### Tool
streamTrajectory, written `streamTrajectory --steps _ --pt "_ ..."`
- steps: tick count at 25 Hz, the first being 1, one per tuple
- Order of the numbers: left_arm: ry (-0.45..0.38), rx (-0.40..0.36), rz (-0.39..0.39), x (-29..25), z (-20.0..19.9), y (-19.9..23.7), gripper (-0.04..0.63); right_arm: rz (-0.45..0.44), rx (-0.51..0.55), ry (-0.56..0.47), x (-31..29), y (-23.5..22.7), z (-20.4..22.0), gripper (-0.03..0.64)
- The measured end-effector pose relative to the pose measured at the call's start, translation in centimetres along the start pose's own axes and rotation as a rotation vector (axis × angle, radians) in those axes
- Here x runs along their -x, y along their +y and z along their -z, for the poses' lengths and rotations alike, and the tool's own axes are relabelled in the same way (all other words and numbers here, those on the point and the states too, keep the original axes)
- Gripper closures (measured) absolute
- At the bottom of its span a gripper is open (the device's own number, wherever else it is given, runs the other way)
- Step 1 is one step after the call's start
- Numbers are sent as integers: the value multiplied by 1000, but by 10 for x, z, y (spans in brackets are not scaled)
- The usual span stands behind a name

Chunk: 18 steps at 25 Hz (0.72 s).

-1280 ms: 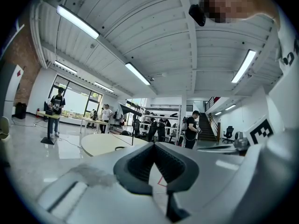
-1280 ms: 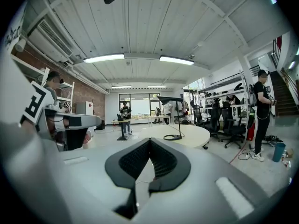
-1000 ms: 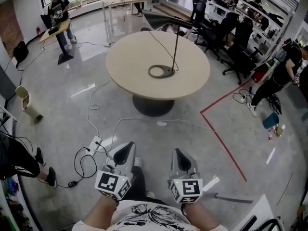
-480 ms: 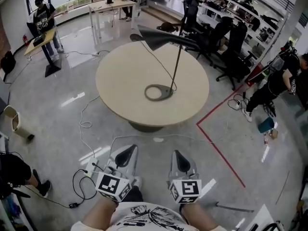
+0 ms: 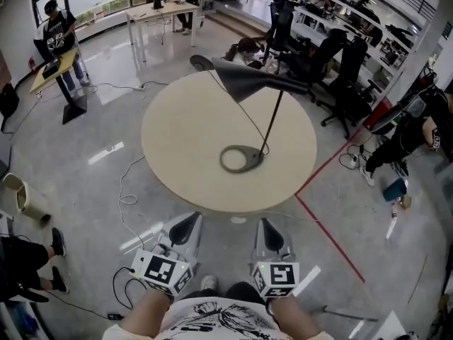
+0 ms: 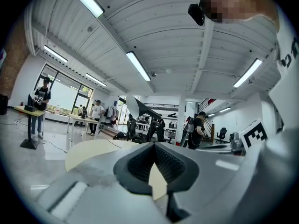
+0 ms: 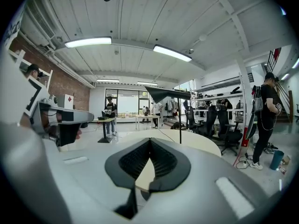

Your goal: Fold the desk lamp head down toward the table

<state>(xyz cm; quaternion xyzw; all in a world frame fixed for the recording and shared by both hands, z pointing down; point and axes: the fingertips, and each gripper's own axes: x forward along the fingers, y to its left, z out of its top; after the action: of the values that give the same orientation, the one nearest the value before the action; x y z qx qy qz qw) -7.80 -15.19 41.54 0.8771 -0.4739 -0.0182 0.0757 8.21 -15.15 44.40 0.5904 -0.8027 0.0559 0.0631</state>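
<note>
Partly, lamp head [image 5: 256,83] covers the table [image 5: 177,147] rim

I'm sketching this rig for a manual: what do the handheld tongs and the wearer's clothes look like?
The left tongs and right tongs are light grey tapered shells with black ribbed pads. Each carries a white cube with black square markers. The shirt is white with black print.
</note>
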Motion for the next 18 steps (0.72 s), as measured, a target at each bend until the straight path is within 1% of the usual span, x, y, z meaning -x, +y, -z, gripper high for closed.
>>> streamTrajectory --steps 4,8,13,18 --pt "1 4 -18 -23 1 16 589 -20 1 -12 -30 -11 -8 607" --pt "-16 -8 -60 -55 -3 33 589 -64 3 -28 -69 -29 -16 607" --pt "-62 -21 -126 -96 -20 51 589 -156 16 -28 -121 -44 -30 607" --pt "-123 -40 -185 -135 -41 64 589 -231 35 -63 -170 -60 -50 607"
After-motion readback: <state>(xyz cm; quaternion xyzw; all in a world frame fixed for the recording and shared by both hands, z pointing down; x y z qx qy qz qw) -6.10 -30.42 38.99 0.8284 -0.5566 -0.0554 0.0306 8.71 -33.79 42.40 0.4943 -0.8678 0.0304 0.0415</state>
